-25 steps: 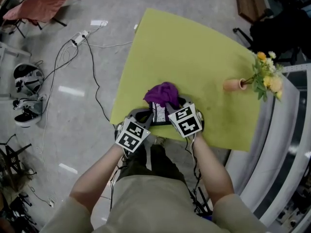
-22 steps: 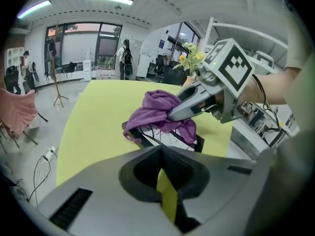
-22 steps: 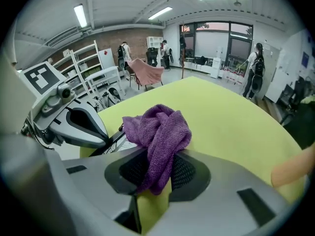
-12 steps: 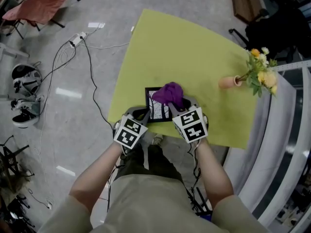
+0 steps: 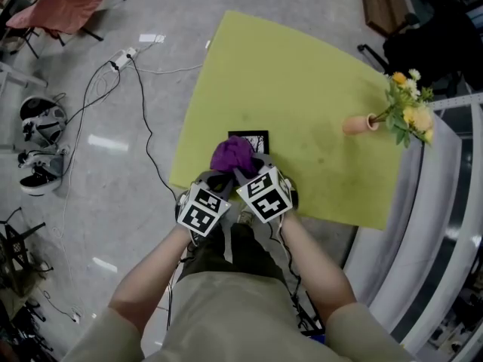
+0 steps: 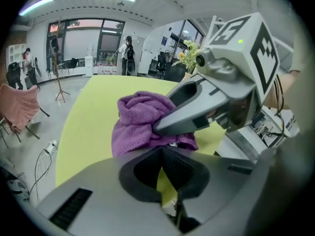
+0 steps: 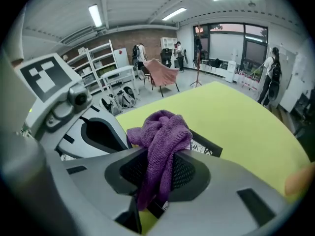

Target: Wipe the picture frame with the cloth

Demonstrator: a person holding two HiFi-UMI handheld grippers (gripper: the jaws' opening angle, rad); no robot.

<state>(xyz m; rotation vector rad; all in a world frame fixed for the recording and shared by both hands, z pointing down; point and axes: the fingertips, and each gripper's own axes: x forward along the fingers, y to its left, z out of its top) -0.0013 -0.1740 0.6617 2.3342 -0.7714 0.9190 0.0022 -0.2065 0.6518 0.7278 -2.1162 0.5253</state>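
Note:
A small black picture frame [image 5: 253, 138] lies on the yellow-green table [image 5: 302, 74] near its front edge. A bunched purple cloth [image 5: 232, 155] rests on the frame's near left part and hides it. My right gripper [image 5: 246, 173] is shut on the cloth [image 7: 162, 132], which hangs down between its jaws [image 7: 160, 167]; the frame [image 7: 207, 145] pokes out behind it. My left gripper [image 5: 219, 178] is beside it at the frame's near left edge. In the left gripper view its jaws [image 6: 165, 151] are together just below the cloth [image 6: 138, 122], seemingly on the frame's edge.
A terracotta vase with yellow flowers [image 5: 370, 124] lies at the table's right side. Cables and a power strip [image 5: 121, 55] run over the floor to the left. Shoes [image 5: 38, 176] and a pink-draped chair [image 5: 64, 2] stand farther left.
My right gripper has swept the cloth across the frame, from its far right part to the left and toward me. The frame's far edge now shows. The left gripper has stayed put.

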